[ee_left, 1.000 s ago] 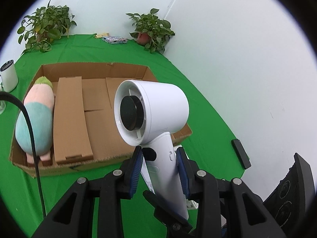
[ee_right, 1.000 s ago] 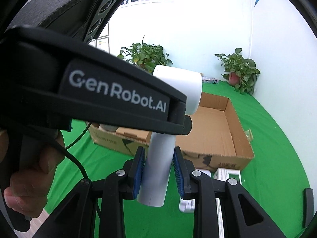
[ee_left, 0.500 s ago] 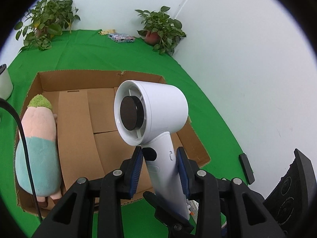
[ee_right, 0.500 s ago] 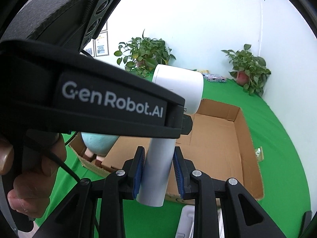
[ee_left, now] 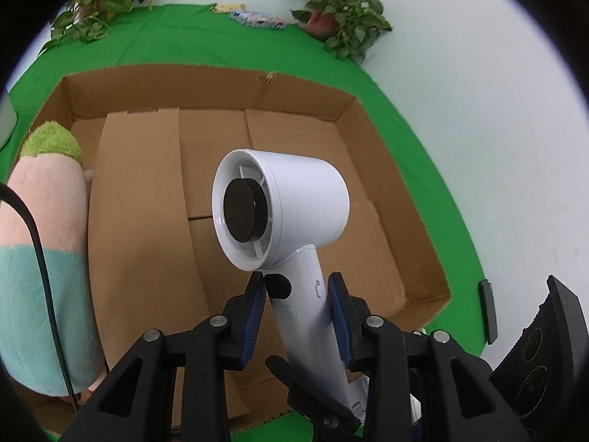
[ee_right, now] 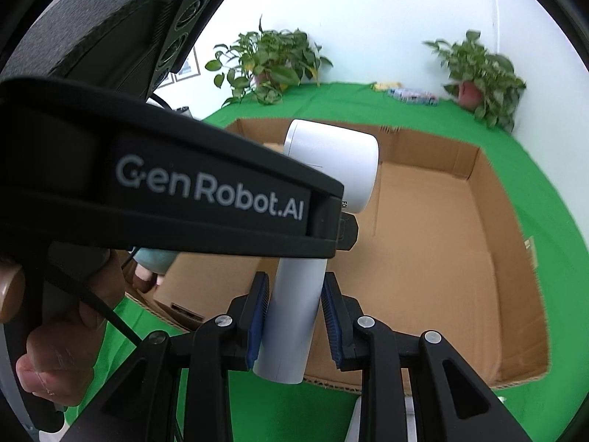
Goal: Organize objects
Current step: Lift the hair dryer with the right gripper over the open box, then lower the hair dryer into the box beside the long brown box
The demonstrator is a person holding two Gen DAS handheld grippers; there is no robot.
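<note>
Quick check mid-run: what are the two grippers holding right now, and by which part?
Both grip the white hair dryer by its handle: the left gripper just below the head, the right gripper lower down toward the butt end, above the cardboard box.

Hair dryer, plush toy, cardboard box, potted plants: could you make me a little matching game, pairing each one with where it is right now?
Things:
1. hair dryer
2. plush toy
3. cardboard box
4. potted plants

Places:
A. open on the green cloth
B. at the far edge of the cloth, by the wall
C. lying along the box's left side, inside it
D. gripped by its handle in both tongs, left and right, above the box

Pairs: 1-D, 2-C, 3-A, 4-B
</note>
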